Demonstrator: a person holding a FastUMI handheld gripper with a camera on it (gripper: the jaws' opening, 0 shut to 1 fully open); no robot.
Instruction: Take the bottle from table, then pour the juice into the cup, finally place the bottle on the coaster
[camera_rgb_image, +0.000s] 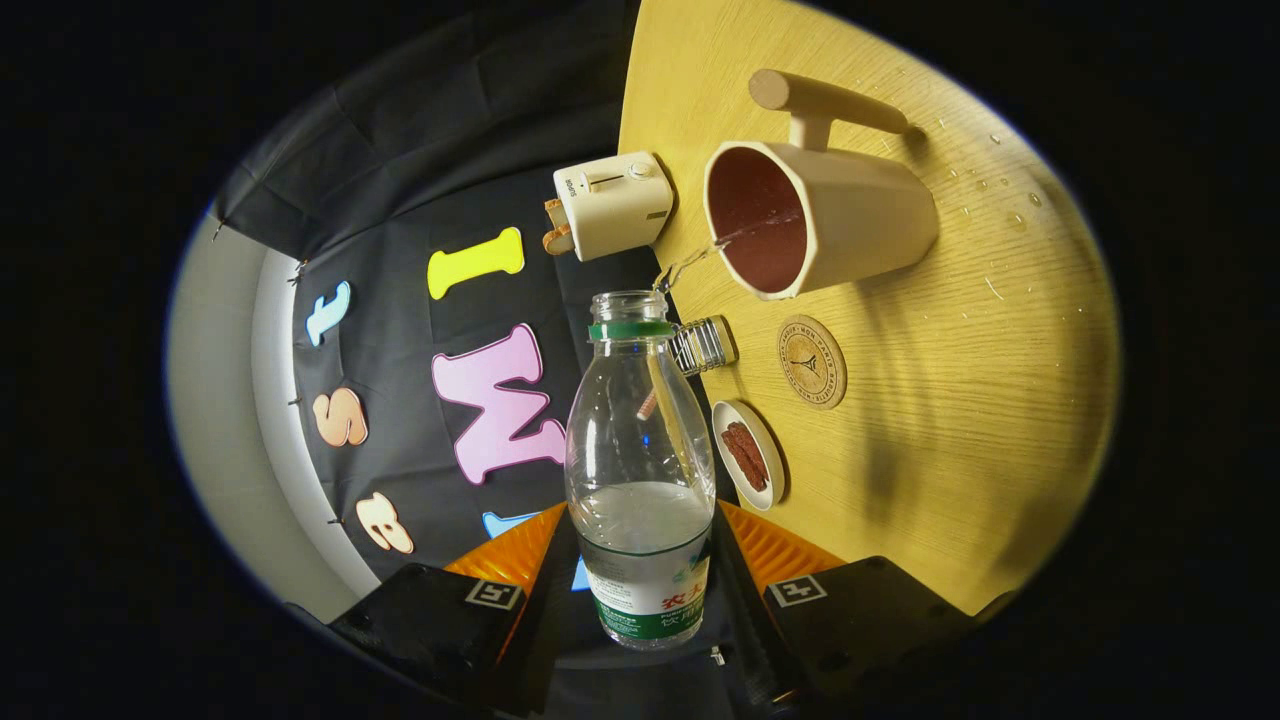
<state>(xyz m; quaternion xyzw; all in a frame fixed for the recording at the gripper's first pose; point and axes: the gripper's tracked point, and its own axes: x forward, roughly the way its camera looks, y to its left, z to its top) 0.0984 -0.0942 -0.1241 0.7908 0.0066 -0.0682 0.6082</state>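
1. pouring is under way: the clear plastic bottle (638, 470) sits clamped between the two fingers of the gripper (640, 575), both pressing on its labelled lower part, its open mouth toward the cup.
2. a thin stream of clear liquid (700, 256) runs from the bottle's mouth into the cream cup (820, 215), whose inside is dark red and whose side bears a long handle.
3. some liquid is left in the lower part of the bottle.
4. a round coaster (811, 361) lies on the wooden table (950, 420), between the cup and a small white dish (750, 455) holding brown pieces.
5. a small ribbed glass jar (703, 345) stands just beside the bottle's neck.
6. a cream toy toaster (610, 205) sits near the cup, at the table's edge.
7. water droplets (985, 185) dot the table beyond the cup.
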